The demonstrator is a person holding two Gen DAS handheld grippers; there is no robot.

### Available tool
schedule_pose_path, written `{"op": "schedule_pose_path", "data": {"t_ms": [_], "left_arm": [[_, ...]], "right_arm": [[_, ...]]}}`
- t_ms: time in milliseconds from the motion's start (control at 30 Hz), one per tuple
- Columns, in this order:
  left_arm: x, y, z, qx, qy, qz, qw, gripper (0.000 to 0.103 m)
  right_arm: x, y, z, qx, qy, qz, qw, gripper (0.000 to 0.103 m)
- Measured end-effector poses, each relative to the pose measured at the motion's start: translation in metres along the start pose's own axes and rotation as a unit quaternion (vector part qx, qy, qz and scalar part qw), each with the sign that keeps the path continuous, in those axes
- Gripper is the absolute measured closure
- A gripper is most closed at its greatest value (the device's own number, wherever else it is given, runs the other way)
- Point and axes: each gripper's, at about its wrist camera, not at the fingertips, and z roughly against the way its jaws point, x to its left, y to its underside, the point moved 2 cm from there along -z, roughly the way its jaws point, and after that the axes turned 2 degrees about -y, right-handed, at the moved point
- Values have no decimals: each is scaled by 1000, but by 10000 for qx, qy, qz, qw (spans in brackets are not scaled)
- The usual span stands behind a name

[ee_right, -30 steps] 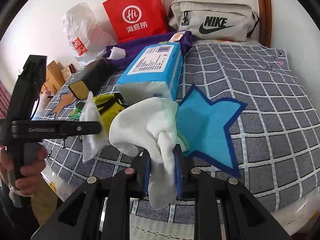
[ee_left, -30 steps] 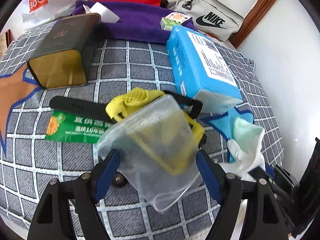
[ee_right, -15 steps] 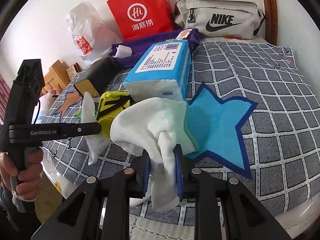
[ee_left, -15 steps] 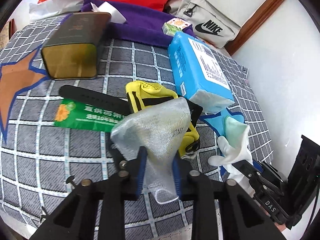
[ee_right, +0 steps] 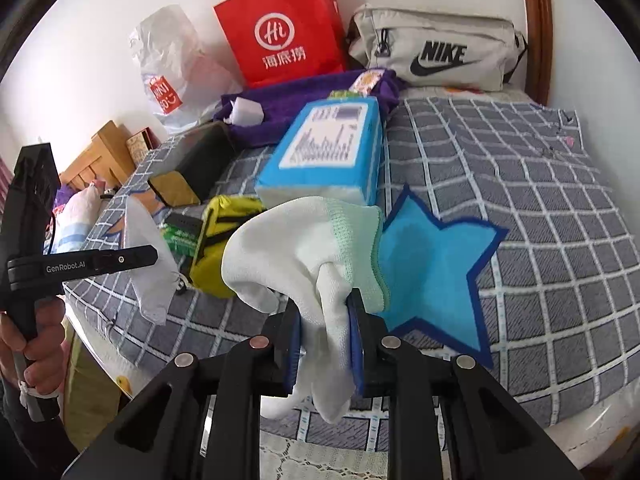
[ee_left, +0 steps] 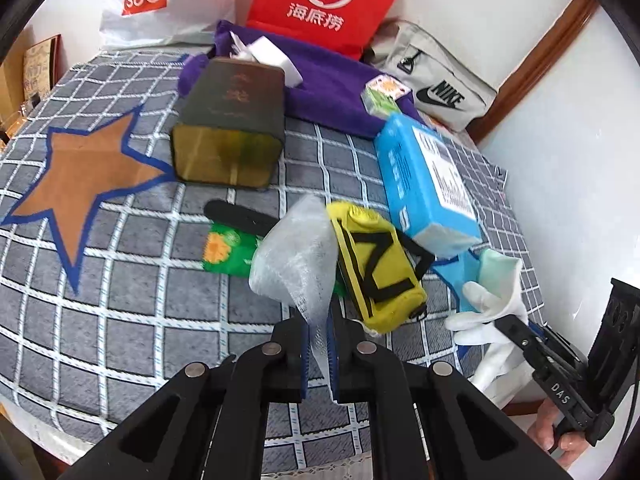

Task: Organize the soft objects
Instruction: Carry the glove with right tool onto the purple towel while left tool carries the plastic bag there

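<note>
A translucent white mesh pouch (ee_left: 296,256) hangs pinched in my left gripper (ee_left: 318,344), which is shut on its lower end just above the checked bedcover (ee_left: 132,280). In the right wrist view the same pouch (ee_right: 148,248) dangles from the left gripper (ee_right: 132,258) at the left. My right gripper (ee_right: 324,332) is shut on a white glove (ee_right: 296,244) with a mint-green cuff, held up over the bed's near edge. From the left wrist view the glove (ee_left: 496,292) shows at the right.
A yellow pouch (ee_left: 376,268) with black straps lies beside a green packet (ee_left: 228,248) and a blue tissue pack (ee_left: 428,184). Farther back are a dark tin box (ee_left: 228,120), a purple towel (ee_left: 328,88), a red bag (ee_right: 280,28) and a grey Nike bag (ee_right: 436,52).
My left gripper closed on the mesh pouch and lifted it off the yellow pouch, which now lies uncovered. The right gripper rose slightly with the glove.
</note>
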Motion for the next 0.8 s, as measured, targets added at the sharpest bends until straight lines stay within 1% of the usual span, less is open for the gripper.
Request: {"op": "schedule_pose_path", "data": {"t_ms": [167, 400, 600, 800], "left_arm": [[2, -15, 12, -169, -108, 1, 9998, 95], [0, -38, 25, -358, -70, -59, 9993, 96], [1, -59, 34, -514, 5, -27, 9987, 97], [2, -87, 36, -611, -80, -41, 9981, 97]], "right_arm": [[9, -21, 15, -226, -4, 115, 9997, 83], [19, -52, 22, -390, -18, 238, 9990, 83], [23, -80, 18, -475, -2, 305, 9984, 83], [24, -108, 12, -565, 67, 365, 9977, 83]]}}
